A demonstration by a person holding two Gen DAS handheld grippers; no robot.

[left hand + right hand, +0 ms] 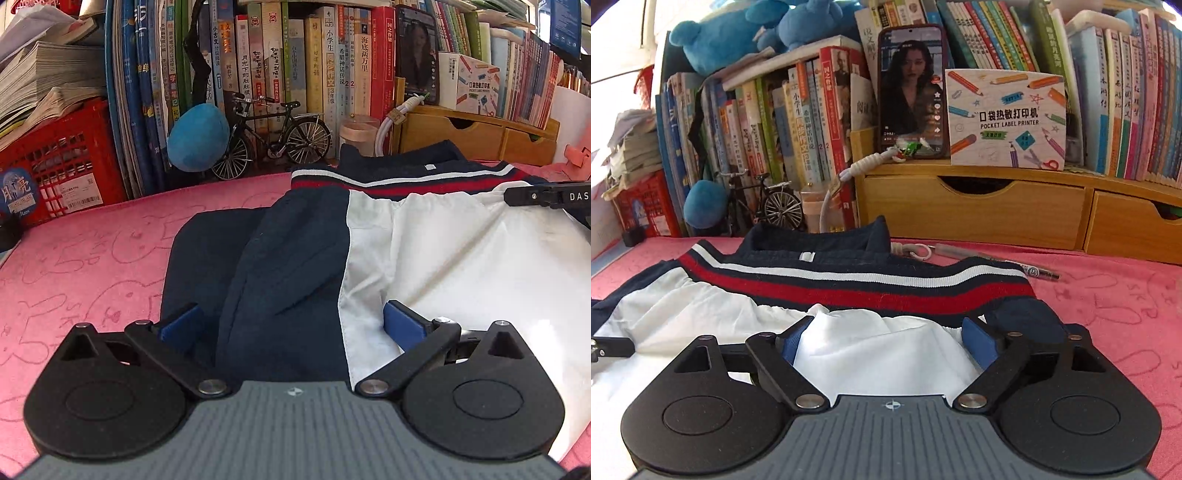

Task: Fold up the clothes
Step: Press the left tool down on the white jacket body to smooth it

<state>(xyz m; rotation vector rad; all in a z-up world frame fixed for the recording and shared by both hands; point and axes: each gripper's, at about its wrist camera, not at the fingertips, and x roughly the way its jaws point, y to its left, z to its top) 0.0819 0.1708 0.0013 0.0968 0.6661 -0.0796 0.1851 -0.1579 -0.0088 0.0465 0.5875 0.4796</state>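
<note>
The left gripper point(291, 325) stands wide, jaws astride a navy fold of the jacket point(424, 251). The right gripper point(888, 341) is wide too, with bunched white cloth between its pads. The jacket lies flat on the pink mat point(92, 258), white panel nearest, striped hem point(849, 284) at twelve o'clock.

A home study corner, likely a child's: packed rows of schoolbooks point(798, 133), blue plush toys point(738, 33), a small model bicycle point(273, 136), a wooden drawer organiser point(975, 206), a pink cartoon-print cloth point(92, 258) spread as the working surface.
</note>
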